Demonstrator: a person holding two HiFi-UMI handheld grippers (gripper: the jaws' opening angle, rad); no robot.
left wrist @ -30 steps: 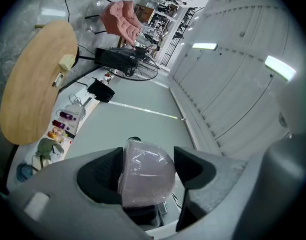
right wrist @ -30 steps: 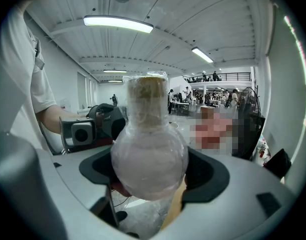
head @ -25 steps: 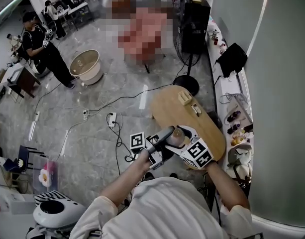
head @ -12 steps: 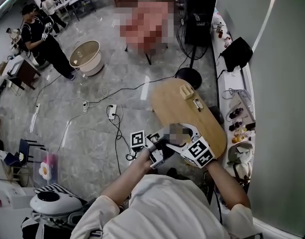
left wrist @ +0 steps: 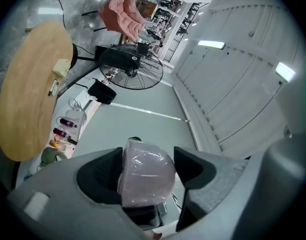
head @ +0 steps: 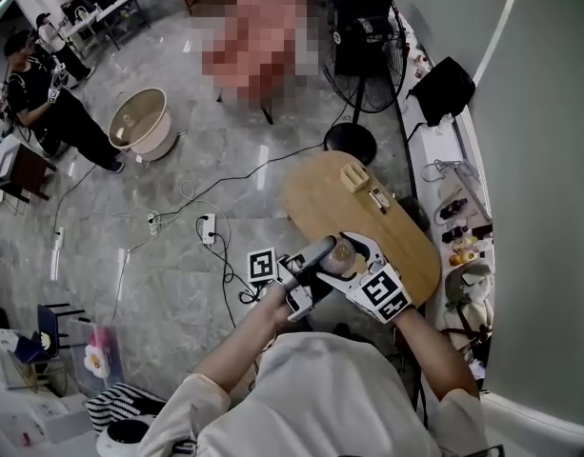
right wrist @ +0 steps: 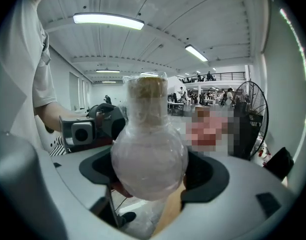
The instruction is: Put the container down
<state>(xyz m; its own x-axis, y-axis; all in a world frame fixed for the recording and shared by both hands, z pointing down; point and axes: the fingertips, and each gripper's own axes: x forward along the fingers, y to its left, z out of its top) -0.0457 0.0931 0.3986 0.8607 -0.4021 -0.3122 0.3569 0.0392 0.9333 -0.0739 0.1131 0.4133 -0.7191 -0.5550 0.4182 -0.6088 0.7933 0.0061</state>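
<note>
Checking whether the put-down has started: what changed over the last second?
Almost nothing. The left tongs and right tongs still grip the container, held up over the table near its close edge; it has not been set down. Only the head camera swung a little, shifting the room in view.

A small round-bellied container (right wrist: 149, 156) with a narrow neck and a tan stopper, wrapped in clear crinkled film. It stands upright in the air, over the near edge of the wooden tabletop (head: 315, 203).
</note>
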